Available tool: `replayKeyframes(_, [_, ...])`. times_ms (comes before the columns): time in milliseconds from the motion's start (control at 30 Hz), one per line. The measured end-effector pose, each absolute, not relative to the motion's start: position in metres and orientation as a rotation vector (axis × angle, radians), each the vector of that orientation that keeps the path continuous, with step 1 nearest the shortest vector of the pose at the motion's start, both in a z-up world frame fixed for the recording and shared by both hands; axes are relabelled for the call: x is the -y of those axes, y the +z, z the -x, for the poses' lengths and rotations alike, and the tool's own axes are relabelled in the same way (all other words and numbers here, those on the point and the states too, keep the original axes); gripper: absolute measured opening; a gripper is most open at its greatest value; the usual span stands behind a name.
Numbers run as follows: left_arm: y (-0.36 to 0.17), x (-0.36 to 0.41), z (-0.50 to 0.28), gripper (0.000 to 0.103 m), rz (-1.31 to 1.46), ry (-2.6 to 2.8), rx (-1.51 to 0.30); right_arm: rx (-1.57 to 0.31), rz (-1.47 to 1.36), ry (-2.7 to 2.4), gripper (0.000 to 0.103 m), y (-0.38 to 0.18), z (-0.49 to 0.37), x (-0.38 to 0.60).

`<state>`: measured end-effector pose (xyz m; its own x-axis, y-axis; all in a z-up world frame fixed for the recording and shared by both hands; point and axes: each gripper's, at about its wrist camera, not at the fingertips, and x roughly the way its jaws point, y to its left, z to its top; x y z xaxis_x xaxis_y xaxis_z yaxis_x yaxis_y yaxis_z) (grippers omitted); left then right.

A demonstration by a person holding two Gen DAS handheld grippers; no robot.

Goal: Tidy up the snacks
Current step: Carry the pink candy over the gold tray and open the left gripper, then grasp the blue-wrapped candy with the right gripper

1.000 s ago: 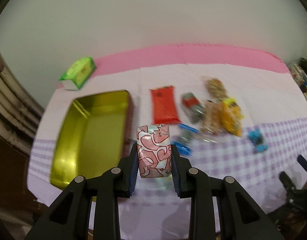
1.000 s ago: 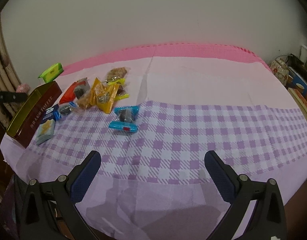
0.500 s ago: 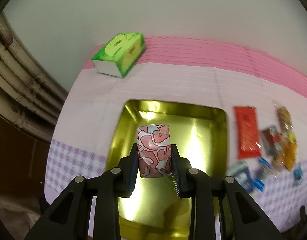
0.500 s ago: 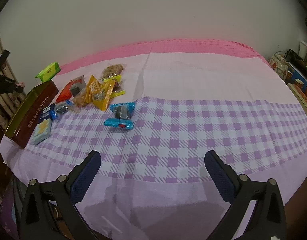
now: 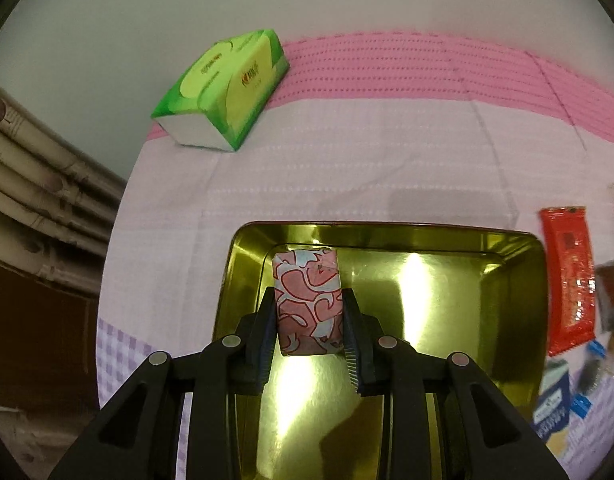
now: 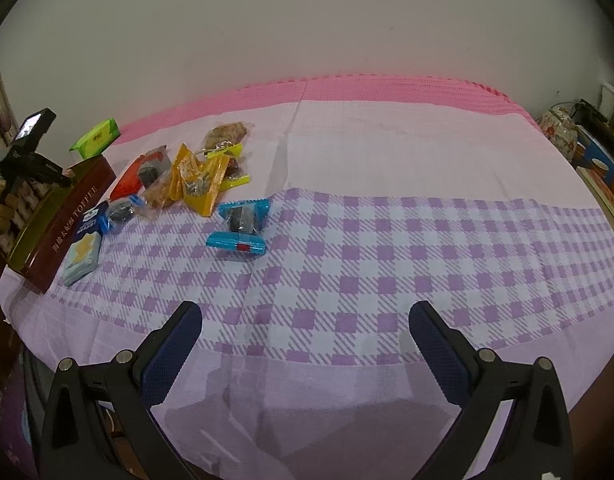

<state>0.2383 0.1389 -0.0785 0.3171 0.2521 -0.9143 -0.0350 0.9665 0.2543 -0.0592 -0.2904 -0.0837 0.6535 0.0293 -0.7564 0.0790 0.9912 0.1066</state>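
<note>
Gold-lined rectangular metal tin [image 5: 507,280], maroon outside with "TOFFEE" lettering on its side wall, open-topped, standing at the left end of a pink-and-lilac checked tablecloth [image 6: 387,240]; it looks to hold nothing on its floor. Item in transit: one small block-shaped snack in pink, red and pale-blue swirl-printed wrapper [image 5: 309,300], clamped across its sides between the narrowly set jaws of the left gripper [image 5: 310,334] and hanging over the tin's far-left corner, at about 11 o'clock of the tin's interior; whether it touches the floor cannot be told. Step in hand, as judged: delivery of this piece into the tin. Next move would call for a short lowering, then easing the jaws apart so the block settles flat near the wall. Right gripper [image 6: 305,344]: jaws spread wide, nothing between them, poised over bare cloth. Remaining stock, loose at 3 o'clock of the tin: flat red foil packet [image 5: 567,280], yellow pouches [image 6: 199,184], blue-ended clear-wrapped sweet [image 6: 243,224], pale-blue star-printed sachet [image 6: 83,256]. Green tissue pack [image 5: 223,92] lies at 11 o'clock beyond the tin.
</note>
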Motion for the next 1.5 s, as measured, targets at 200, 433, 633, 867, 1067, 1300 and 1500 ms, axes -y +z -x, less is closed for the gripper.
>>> replayKeyframes(200, [-0.08, -0.133, -0.234, 0.035, -0.273, 0.208, -1.186, -0.857, -0.13, -0.028, 0.103, -0.083, 0.059, 0.289])
replayKeyframes(433, [-0.053, -0.121, -0.209, 0.042, -0.279, 0.164, -1.089, -0.828, -0.168, 0.052, 0.103, -0.073, 0.054, 0.286])
replayKeyframes(633, [-0.019, -0.118, -0.17, 0.047, -0.175, 0.096, -1.015, -0.803, -0.078, 0.113, 0.101, -0.06, 0.025, 0.266])
replayKeyframes(867, [0.013, -0.141, -0.116, 0.056, -0.039, 0.113, -0.962, -0.873, -0.025, 0.114, 0.082, -0.073, -0.014, 0.251])
replayKeyframes(1067, [0.021, -0.173, -0.07, 0.063, 0.028, 0.24, -0.917, -0.97, -0.022, 0.114, 0.057, -0.101, -0.032, 0.251])
replayKeyframes(1300, [0.012, -0.167, -0.034, 0.064, 0.064, 0.248, -0.923, -0.965, -0.006, 0.111, 0.04, -0.099, -0.027, 0.252])
replayKeyframes(1500, [0.013, -0.139, -0.019, 0.064, 0.052, 0.202, -0.902, -0.929, -0.11, 0.133, 0.04, -0.082, -0.009, 0.259])
